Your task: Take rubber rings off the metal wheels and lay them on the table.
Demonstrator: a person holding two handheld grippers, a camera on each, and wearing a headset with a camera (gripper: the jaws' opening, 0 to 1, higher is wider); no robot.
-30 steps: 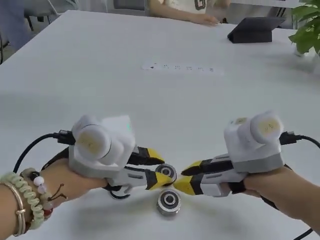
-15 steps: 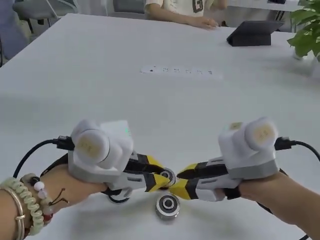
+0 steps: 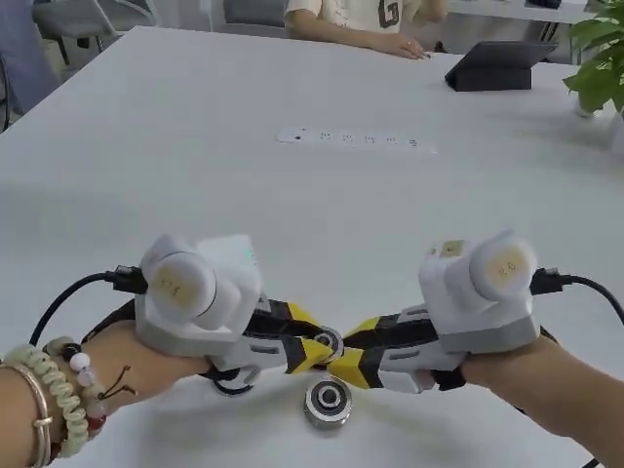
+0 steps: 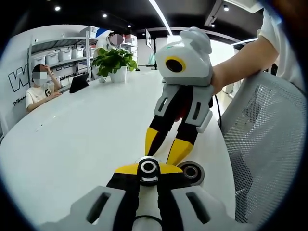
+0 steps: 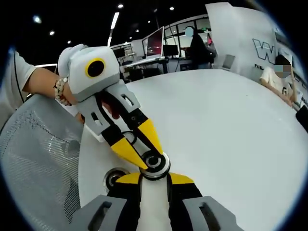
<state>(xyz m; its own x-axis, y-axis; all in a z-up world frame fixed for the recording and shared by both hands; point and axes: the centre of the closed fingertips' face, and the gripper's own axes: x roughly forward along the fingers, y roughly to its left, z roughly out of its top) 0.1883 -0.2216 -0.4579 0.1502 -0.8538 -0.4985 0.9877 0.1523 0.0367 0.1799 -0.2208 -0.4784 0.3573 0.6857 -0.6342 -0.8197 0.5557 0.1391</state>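
Observation:
A small metal wheel (image 3: 330, 342) with a black rubber ring hangs just above the white table (image 3: 292, 195), near its front edge. My left gripper (image 3: 317, 347) is shut on this wheel (image 4: 148, 167) from the left. My right gripper (image 3: 341, 356) meets it from the right, its yellow tips closed on the wheel's rim (image 5: 155, 162). In the left gripper view the right gripper (image 4: 166, 153) comes down from above onto the wheel. A second wheel (image 3: 328, 402) lies flat on the table right below them, ring still on. A loose black ring (image 3: 229, 383) lies under my left gripper.
A flush socket strip (image 3: 356, 137) sits mid-table. A dark tablet case (image 3: 492, 62) and a potted plant (image 3: 600, 58) stand at the far right. A person (image 3: 366, 19) sits at the far end. A mesh chair (image 4: 269, 144) stands beside the table edge.
My right gripper has moved left and its tips have closed onto the wheel that my left gripper holds. The left gripper and the wheel on the table have stayed put.

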